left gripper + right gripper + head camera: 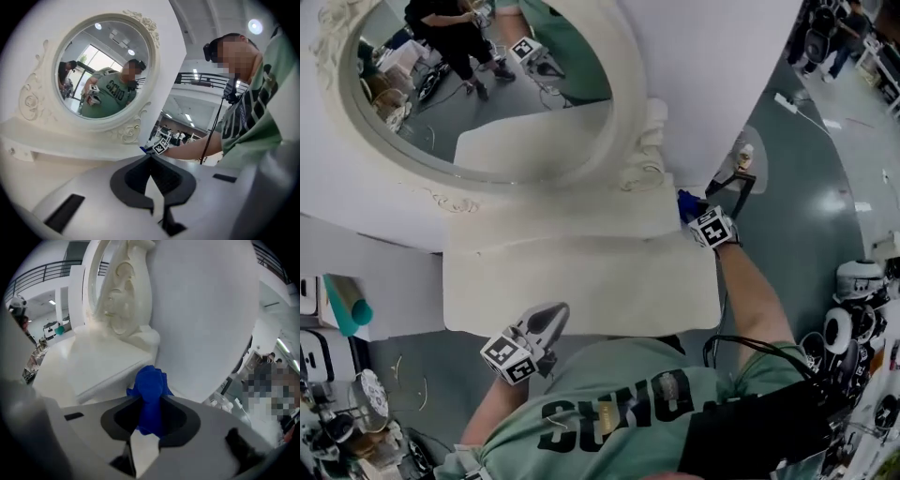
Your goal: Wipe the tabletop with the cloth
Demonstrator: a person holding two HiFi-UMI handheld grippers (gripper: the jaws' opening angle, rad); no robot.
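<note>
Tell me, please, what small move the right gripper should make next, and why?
Probably draw the cloth leftward over the tabletop. The right gripper is shut on the cloth at the far right corner, beside the mirror, and most of the tabletop lies to its left.

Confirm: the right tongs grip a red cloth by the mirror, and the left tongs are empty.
Not red: the cloth is blue, as the right gripper view shows. The right tongs do grip it by the mirror, and the left tongs are empty.

Behind tabletop, mirror; cloth at right
</note>
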